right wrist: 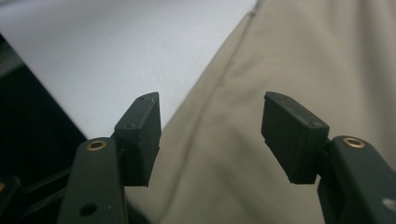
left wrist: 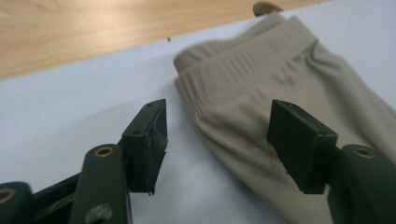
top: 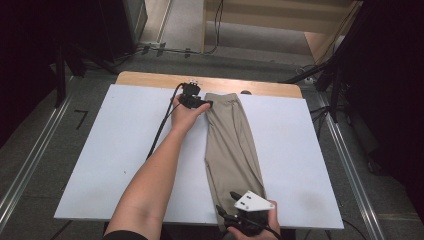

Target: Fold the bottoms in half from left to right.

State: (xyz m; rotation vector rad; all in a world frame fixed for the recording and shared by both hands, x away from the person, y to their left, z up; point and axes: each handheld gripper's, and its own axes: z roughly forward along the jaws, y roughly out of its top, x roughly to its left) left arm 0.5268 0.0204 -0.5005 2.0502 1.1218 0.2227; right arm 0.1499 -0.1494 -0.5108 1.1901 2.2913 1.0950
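Note:
A pair of khaki trousers (top: 232, 145), folded lengthwise, lies on the white board (top: 125, 150) from its far edge to its near edge. My left gripper (top: 202, 104) is at the waistband end, low over the board. In the left gripper view its jaws (left wrist: 217, 116) stand open astride the left edge of the ribbed waistband (left wrist: 261, 93), with no pad pressing on it. My right gripper (top: 227, 200) is at the near leg end, a grey plate on top. Its jaws (right wrist: 210, 100) are open just above the khaki cloth (right wrist: 280, 56), beside the trouser edge.
The board rests on a wooden table (top: 150, 78), whose bare strip shows along the far edge. The left gripper's black cable (top: 161, 129) trails across the board. Stand legs and cables (top: 320, 75) sit on the floor beyond the table's far right corner.

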